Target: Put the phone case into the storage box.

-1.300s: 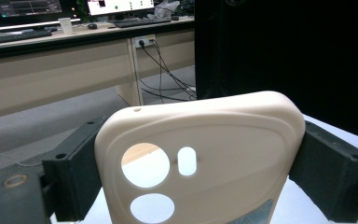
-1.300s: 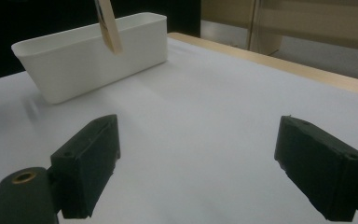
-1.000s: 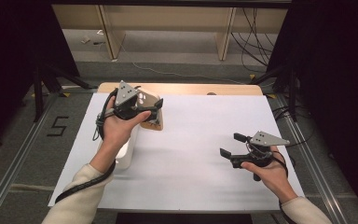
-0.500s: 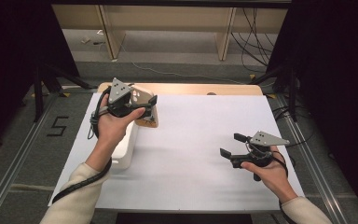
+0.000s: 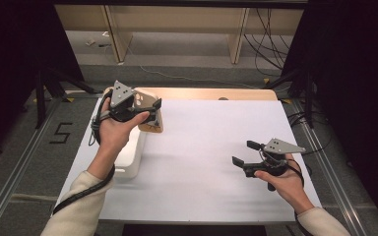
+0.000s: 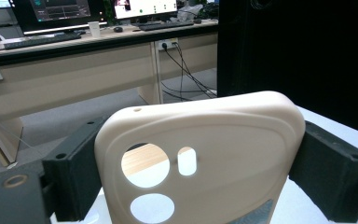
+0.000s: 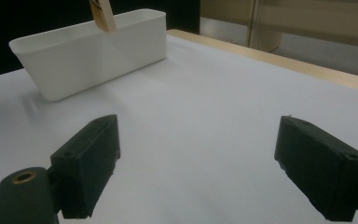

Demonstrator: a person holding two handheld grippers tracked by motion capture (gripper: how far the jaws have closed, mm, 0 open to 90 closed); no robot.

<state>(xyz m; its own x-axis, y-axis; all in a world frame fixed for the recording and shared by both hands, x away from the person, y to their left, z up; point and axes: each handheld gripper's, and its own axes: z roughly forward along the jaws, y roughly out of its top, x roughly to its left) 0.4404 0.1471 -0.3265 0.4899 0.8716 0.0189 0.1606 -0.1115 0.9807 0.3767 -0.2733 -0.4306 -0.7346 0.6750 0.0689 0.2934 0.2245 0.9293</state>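
Observation:
A cream phone case (image 6: 223, 154) with round camera cut-outs stands upright between the black jaws of my left gripper (image 5: 150, 110), which is shut on its two side edges. In the high view the phone case (image 5: 153, 123) hangs above the far end of a white rectangular bin (image 5: 128, 160) at the table's left. In the right gripper view, the case's lower corner (image 7: 103, 16) shows over the white bin (image 7: 88, 51). My right gripper (image 5: 246, 153) rests low at the right of the table, jaws wide open with nothing between them.
A white sheet (image 5: 211, 147) covers the tabletop, with a wooden strip (image 5: 202, 93) bare along the far edge. Beyond the table are desk legs and cables on the floor. Dark curtains stand at both sides.
My left gripper has shifted slightly left with the phone case in it. The right gripper has stayed where it was.

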